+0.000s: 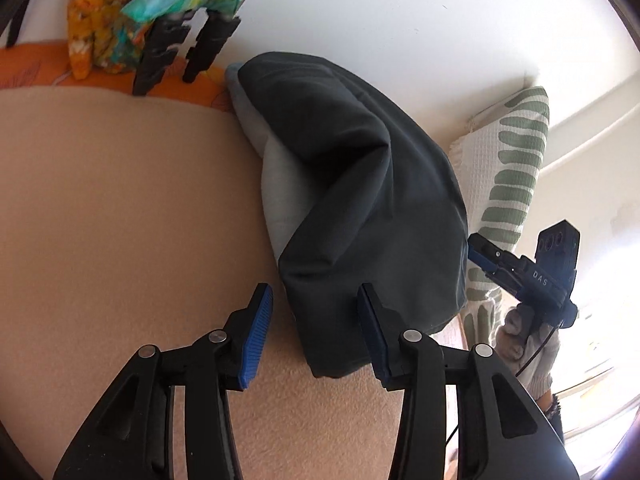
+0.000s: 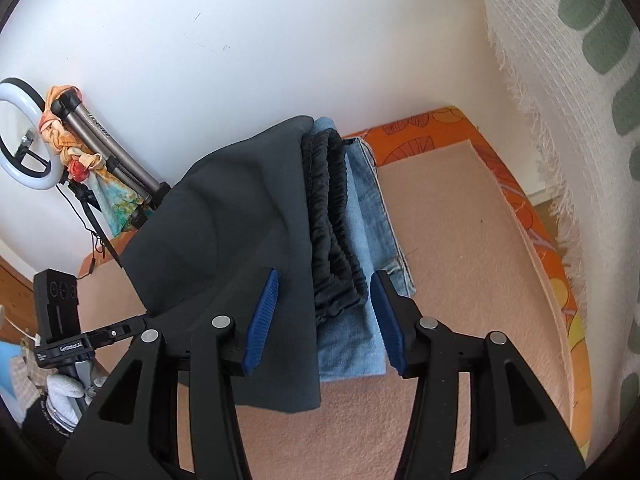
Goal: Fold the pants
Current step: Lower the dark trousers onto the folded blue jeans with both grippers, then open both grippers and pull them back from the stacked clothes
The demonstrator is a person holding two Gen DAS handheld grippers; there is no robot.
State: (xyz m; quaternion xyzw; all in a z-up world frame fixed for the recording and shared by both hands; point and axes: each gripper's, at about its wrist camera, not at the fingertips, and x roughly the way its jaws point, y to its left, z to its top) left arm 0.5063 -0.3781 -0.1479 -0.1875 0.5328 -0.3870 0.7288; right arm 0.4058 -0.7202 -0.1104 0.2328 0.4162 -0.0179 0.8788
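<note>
Folded dark pants point(image 2: 240, 216) lie on jeans point(image 2: 370, 216), apparently touching neither released gripper: left point(image 1: 316, 332), right point(image 2: 324, 316).

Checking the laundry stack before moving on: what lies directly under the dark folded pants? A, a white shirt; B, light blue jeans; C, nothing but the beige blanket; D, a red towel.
B: in the right wrist view, light blue jeans stick out from beneath the dark folded pants.
</note>
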